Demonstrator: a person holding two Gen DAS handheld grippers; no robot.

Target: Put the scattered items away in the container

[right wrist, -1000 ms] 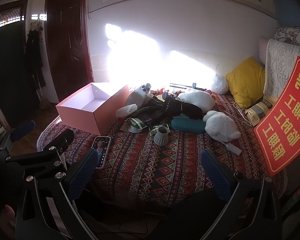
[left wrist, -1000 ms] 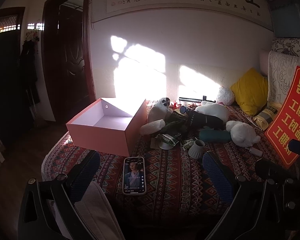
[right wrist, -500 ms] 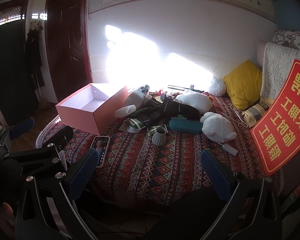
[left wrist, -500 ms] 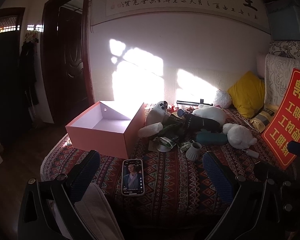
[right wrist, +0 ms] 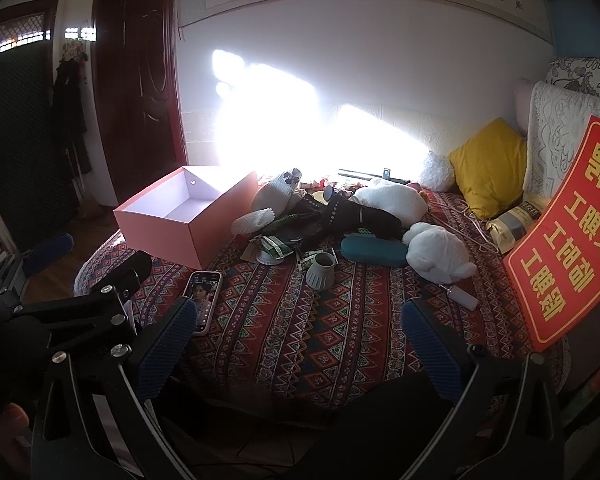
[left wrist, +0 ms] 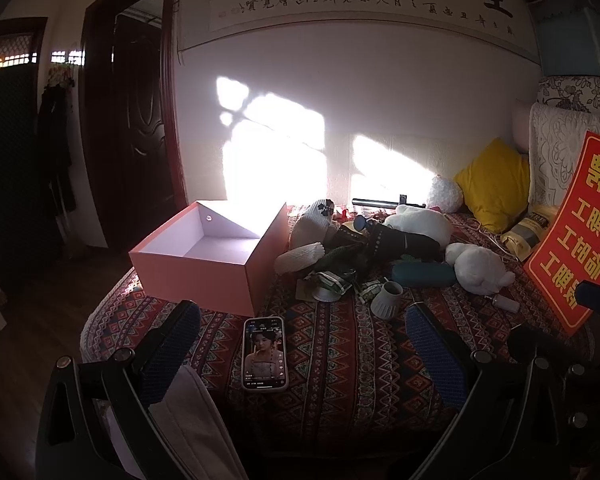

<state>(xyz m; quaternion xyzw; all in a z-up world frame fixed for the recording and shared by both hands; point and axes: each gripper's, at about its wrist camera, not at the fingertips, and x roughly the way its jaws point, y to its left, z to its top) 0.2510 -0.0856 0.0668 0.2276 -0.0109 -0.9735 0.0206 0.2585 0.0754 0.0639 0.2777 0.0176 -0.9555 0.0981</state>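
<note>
Holding both the left gripper (left wrist: 300,344) and right gripper (right wrist: 296,336) wide and empty over the bed's near edge makes sense, since your clutter pile (left wrist: 364,256) sits just right of the empty pink box (left wrist: 208,256).

Sunlit white wall (left wrist: 380,92), dark door (left wrist: 136,128)

Bare patterned bedspread (right wrist: 300,340) lies open near both views. The phone (left wrist: 265,354) lies just before the pink box (left wrist: 204,276), whose top stands open. The clutter pile (right wrist: 320,220) and red sign (right wrist: 568,236) bound the middle and right.
</note>
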